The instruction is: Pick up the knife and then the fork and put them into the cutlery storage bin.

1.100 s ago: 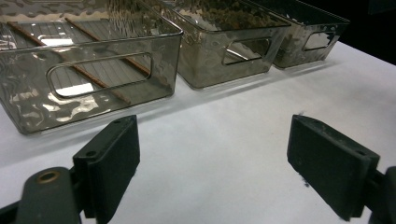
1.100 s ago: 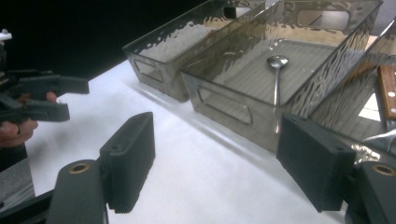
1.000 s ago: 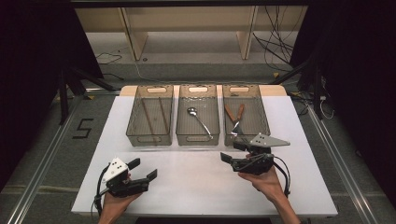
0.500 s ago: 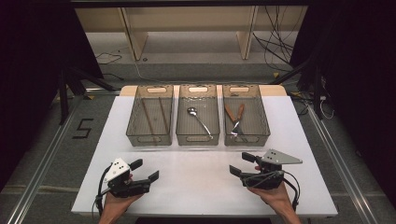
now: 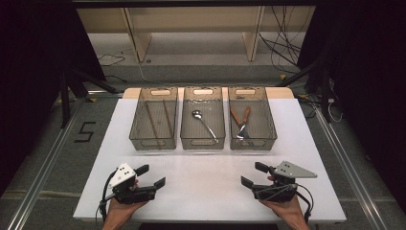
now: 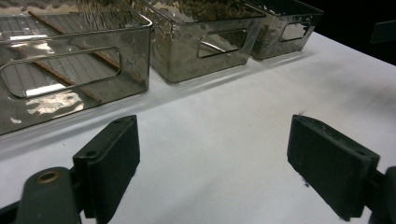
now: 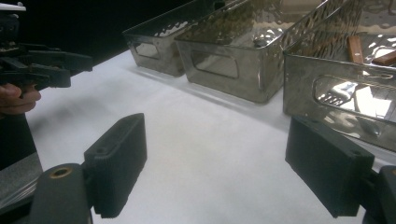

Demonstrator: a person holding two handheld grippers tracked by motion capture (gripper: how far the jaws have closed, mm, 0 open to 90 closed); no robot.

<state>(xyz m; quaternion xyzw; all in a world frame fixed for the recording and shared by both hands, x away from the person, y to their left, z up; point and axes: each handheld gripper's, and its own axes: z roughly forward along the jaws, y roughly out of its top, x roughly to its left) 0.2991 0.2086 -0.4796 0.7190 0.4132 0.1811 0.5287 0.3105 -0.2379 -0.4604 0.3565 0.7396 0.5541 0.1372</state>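
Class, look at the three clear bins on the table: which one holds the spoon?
The middle bin holds the spoon. The left bin holds two thin brown sticks, and the right bin holds wooden-handled utensils.

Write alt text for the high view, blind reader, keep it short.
Two hand-held grippers, the left gripper and the right gripper, rest open and empty at the near edge of a white table. Beyond them stand three clear bins in a row: chopsticks, a spoon, and wooden-handled utensils.

Glossy clear-plastic bins [image 5: 202, 142] on a matt white table [image 5: 201, 191].
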